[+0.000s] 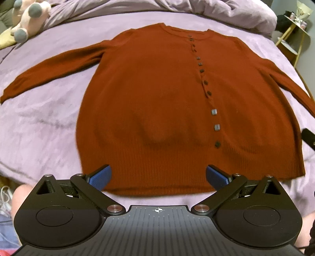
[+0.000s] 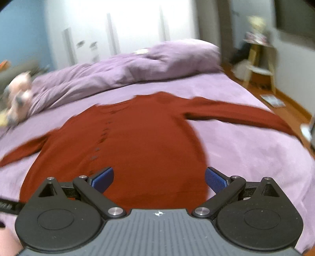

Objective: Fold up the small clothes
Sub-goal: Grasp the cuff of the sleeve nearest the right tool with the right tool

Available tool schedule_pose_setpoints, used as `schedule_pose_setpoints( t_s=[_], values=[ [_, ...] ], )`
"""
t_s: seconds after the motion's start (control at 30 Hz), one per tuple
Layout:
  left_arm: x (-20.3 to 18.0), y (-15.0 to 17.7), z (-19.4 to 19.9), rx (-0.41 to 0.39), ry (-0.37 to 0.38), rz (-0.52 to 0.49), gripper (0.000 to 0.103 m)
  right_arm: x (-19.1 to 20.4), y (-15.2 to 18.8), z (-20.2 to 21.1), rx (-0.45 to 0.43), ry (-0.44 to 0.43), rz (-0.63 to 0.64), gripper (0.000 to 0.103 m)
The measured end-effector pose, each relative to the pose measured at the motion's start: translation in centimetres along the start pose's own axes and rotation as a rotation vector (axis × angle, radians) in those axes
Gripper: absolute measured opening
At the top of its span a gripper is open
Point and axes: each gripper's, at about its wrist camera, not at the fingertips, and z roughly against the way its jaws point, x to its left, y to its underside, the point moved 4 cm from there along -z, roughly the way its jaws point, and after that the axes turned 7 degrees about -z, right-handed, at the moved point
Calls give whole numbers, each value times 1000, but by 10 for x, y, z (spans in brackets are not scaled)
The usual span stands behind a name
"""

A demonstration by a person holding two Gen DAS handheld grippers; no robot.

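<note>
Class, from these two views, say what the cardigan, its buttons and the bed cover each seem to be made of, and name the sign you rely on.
Cardigan: knitted yarn, matte rust-red; ribbing shows along the hem. Fibre type can't be told.
Buttons: small squares, grey and slightly glossy, perhaps plastic or shell.
Bed cover: soft lilac fabric, faintly napped like velour or brushed cotton; streaky shading marks show.

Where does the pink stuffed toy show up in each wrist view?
Left wrist: pink stuffed toy at the top left corner, beyond the cardigan's sleeve.
Right wrist: the toy sits at the left edge, blurred, against the bunched duvet.
Shared landmark: the cardigan's button row.
</note>
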Motion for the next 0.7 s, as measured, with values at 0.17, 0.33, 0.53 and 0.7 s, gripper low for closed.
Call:
schedule_pose_setpoints(
  t_s=[0.17,0.33,0.53,0.7],
  values=[
    [-10,-34,-19,-100,13,4,103,-89,-23,-20,-65,-22,-323,99],
    [-24,-61,-48,-137,-3,-23,103,-187,-32,-37,-102,-6,-659,91],
    [-30,-65,-85,-88,-9,-4,103,-265,-29,-62,-132,-46,-943,62],
    [-30,-58,-92,-110,-21,-16,103,-290,-47,-94,-178,-5,-990,60]
  ],
)
